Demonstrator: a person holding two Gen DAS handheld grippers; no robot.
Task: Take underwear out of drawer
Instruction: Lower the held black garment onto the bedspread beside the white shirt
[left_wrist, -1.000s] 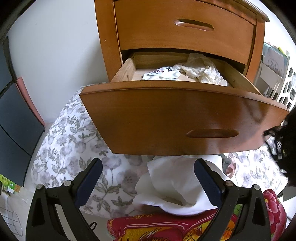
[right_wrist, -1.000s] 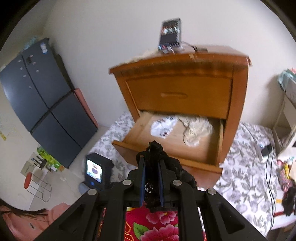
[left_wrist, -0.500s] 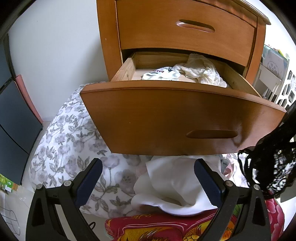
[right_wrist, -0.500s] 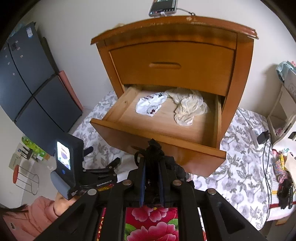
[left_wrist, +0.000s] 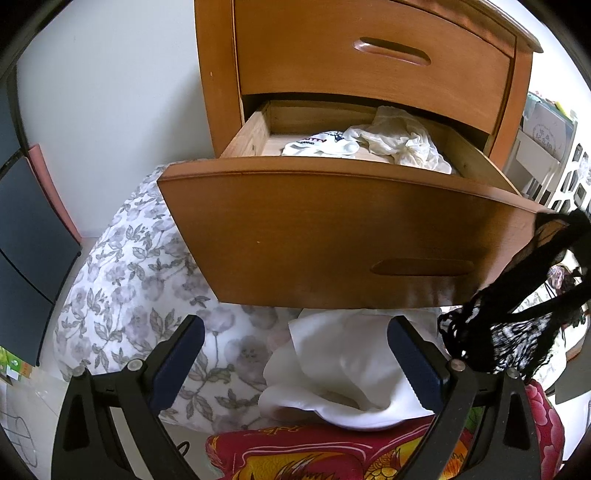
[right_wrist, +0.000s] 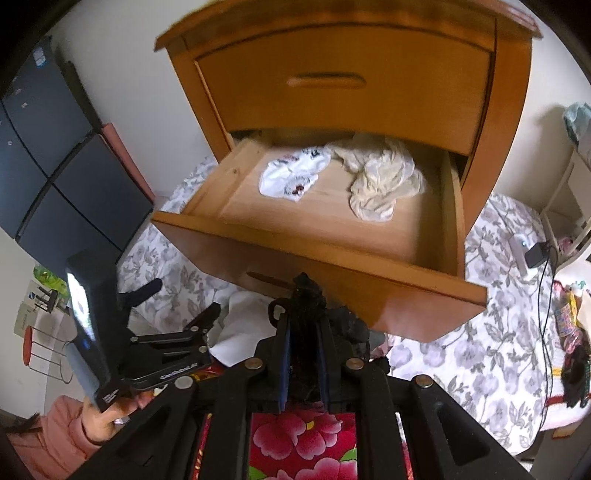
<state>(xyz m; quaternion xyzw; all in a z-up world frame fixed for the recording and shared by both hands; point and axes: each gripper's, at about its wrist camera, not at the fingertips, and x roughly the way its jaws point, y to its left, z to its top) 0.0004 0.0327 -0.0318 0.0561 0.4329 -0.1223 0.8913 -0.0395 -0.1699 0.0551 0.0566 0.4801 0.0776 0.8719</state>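
A crumpled piece of black lace underwear (right_wrist: 308, 314) is pinched between the closed blue-padded jaws of the right gripper (right_wrist: 303, 354), held in front of and below the pulled-out lower drawer (right_wrist: 321, 254) of a 2-drawer orange-brown wooden nightstand (right_wrist: 347, 81). In the left wrist view the same black lace garment (left_wrist: 517, 317) is seen hanging at the right edge, just beside the drawer's curved front panel (left_wrist: 332, 236). The left gripper (left_wrist: 295, 358) is held with its jaws spread wide and nothing between them, above a rumpled white cloth (left_wrist: 343, 369) lying below the drawer front. Inside the drawer, a white printed garment (right_wrist: 291, 173) and a crumpled cream garment (right_wrist: 380, 177) are left lying side by side on the wooden bottom. The upper drawer (right_wrist: 343, 77) is shut. A grey floral bedsheet (left_wrist: 140, 280) is spread under the nightstand, and a red flowered blanket (right_wrist: 306, 443) is seen beneath the right gripper. The left gripper's handle is gripped by a hand (right_wrist: 107, 417) in a pink sleeve (right_wrist: 55, 439).
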